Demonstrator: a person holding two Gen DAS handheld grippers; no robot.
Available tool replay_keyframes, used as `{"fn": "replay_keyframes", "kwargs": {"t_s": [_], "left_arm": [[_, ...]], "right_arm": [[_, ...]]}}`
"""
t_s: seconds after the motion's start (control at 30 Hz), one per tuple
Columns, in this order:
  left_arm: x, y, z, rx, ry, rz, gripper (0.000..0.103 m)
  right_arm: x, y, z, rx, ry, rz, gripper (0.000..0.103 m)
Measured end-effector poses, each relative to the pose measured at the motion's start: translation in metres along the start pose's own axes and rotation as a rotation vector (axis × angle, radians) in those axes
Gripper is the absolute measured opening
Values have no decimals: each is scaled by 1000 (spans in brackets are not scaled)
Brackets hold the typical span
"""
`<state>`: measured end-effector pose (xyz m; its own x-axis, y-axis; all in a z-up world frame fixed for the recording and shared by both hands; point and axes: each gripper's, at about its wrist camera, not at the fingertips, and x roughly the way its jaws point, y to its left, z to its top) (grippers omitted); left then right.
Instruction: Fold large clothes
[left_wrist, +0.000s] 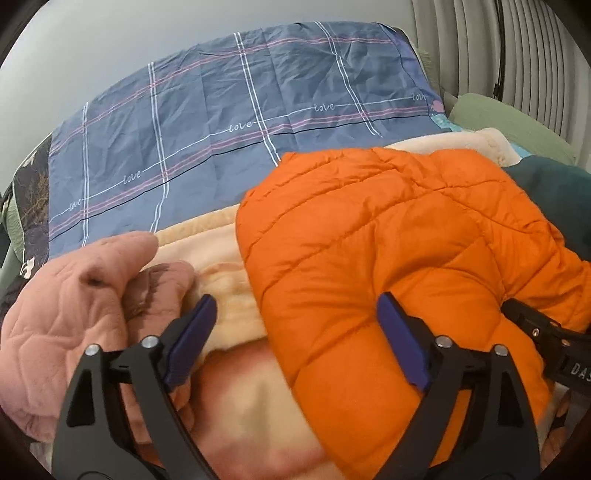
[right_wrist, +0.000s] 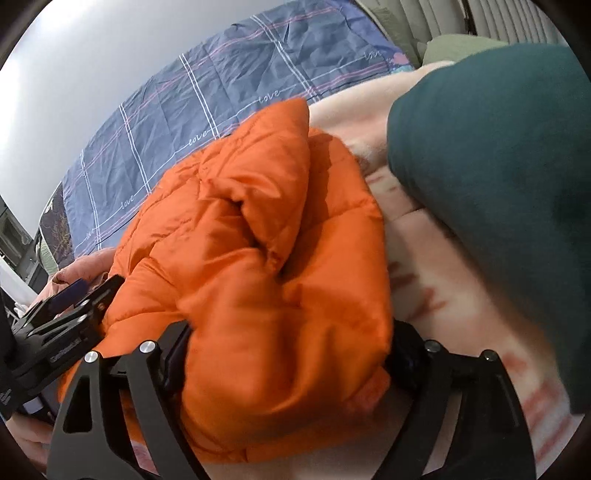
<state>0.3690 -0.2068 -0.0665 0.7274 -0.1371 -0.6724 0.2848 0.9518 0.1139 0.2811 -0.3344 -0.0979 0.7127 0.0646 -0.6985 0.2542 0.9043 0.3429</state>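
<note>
An orange quilted puffer jacket (left_wrist: 388, 236) lies bunched on a cream blanket (left_wrist: 221, 266) on the bed. My left gripper (left_wrist: 295, 332) is open, its blue pads (left_wrist: 192, 339) wide apart, with a thick fold of the jacket's near edge between them. In the right wrist view the jacket (right_wrist: 258, 258) fills the space between the fingers of my right gripper (right_wrist: 291, 354); its jaws stand wide and their tips are hidden by the fabric. The left gripper (right_wrist: 70, 306) shows at the left of that view.
A blue plaid sheet (left_wrist: 221, 122) printed "love" covers the far bed. A pink quilted garment (left_wrist: 74, 295) lies at the left, a dark teal garment (right_wrist: 498, 166) at the right. A green pillow (left_wrist: 509, 122) and pleated curtains (left_wrist: 498, 48) stand behind.
</note>
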Motion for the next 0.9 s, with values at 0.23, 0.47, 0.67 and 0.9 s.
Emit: {"fn": "replay_keyframes", "kwargs": {"t_s": [0.23, 0.47, 0.67, 0.9], "left_arm": [[-60, 19, -23, -65, -36, -80, 101], [-152, 18, -70, 31, -55, -117, 101], [-253, 15, -121, 59, -154, -114, 101], [-326, 17, -158, 20, -201, -65, 101]], "right_arm": [[-84, 17, -3, -104, -53, 15, 85], [-202, 38, -55, -258, -136, -33, 92], [-271, 38, -103, -227, -206, -11, 96], [-320, 63, -148, -284, -222, -42, 96]]}}
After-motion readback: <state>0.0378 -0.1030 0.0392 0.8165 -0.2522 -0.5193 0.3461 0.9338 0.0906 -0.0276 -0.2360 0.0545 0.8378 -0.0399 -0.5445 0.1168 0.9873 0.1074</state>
